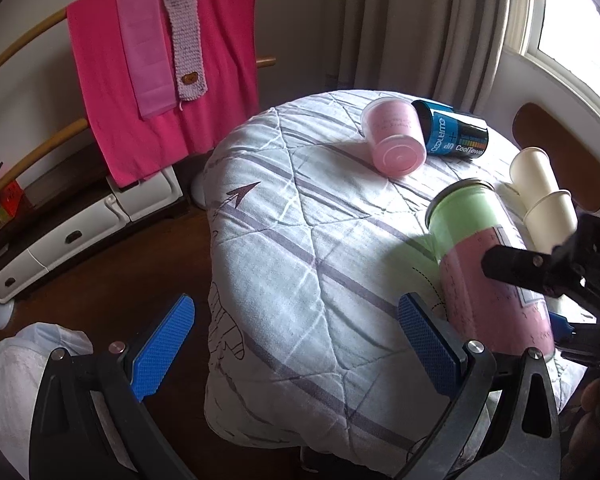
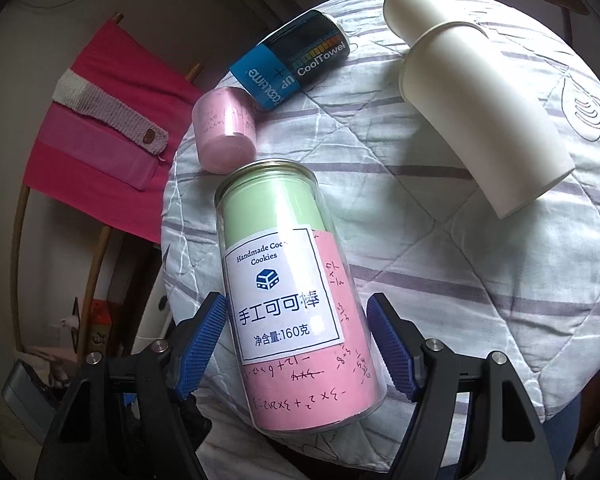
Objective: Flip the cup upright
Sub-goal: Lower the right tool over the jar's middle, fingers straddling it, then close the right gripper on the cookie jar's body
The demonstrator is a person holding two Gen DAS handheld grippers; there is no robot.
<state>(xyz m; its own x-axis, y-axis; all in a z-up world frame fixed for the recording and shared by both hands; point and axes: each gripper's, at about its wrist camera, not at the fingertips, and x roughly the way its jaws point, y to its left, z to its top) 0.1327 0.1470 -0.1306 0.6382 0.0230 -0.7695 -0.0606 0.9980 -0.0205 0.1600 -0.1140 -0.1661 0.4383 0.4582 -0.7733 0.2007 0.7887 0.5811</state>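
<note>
A clear cookie jar (image 2: pixel 288 292) with green and pink paper inside and a white label lies on its side on the quilted stool (image 2: pixel 479 264). My right gripper (image 2: pixel 296 344) is open, its blue pads either side of the jar, with a gap at the right pad. In the left wrist view the jar (image 1: pixel 483 256) sits at the right with the right gripper's black finger across it. My left gripper (image 1: pixel 296 344) is open and empty, over the stool's near edge, left of the jar. Two nested white paper cups (image 2: pixel 471 100) lie on their side.
A small pink cup (image 2: pixel 226 136) and a blue-black CoolTowel can (image 2: pixel 296 64) lie on their sides at the stool's far side. Pink towels (image 1: pixel 160 64) hang on a wooden rack to the left. White drawers (image 1: pixel 80 232) stand on the dark floor below.
</note>
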